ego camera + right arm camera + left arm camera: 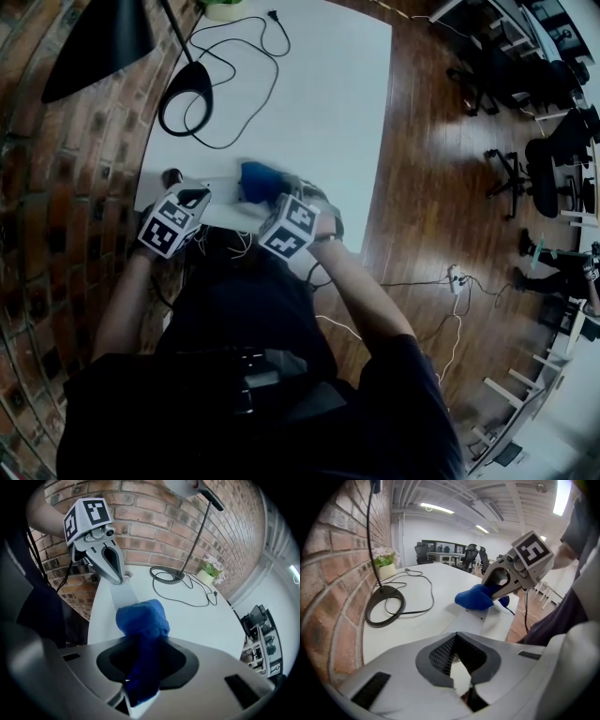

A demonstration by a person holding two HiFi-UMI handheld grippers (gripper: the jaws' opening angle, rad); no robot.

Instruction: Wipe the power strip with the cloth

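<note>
The strip lies flat on the white table, close to the near edge and toward the left corner, running left to right. The left gripper has its jaws closed together with nothing between them. Their tips rest on the strip's left end, near the table's left edge and the brick wall that runs along it.

The right gripper is clamped on the blue cloth, which bulges past the jaws in a rounded wad. The wad sits on the strip's right part, touching it. The two grippers are near each other, with a bare stretch of strip between them.

Beyond the strip, the table is open white surface for a good way. The lamp stands with its ring base at the far left by the wall. Its cord loops over the far left part of the table toward the far edge, where a plant stands. The right half of the table is plain surface up to its right edge.

Past that edge lies wooden floor, with chairs well apart at the far right. The person stands against the near edge, just behind both grippers.
</note>
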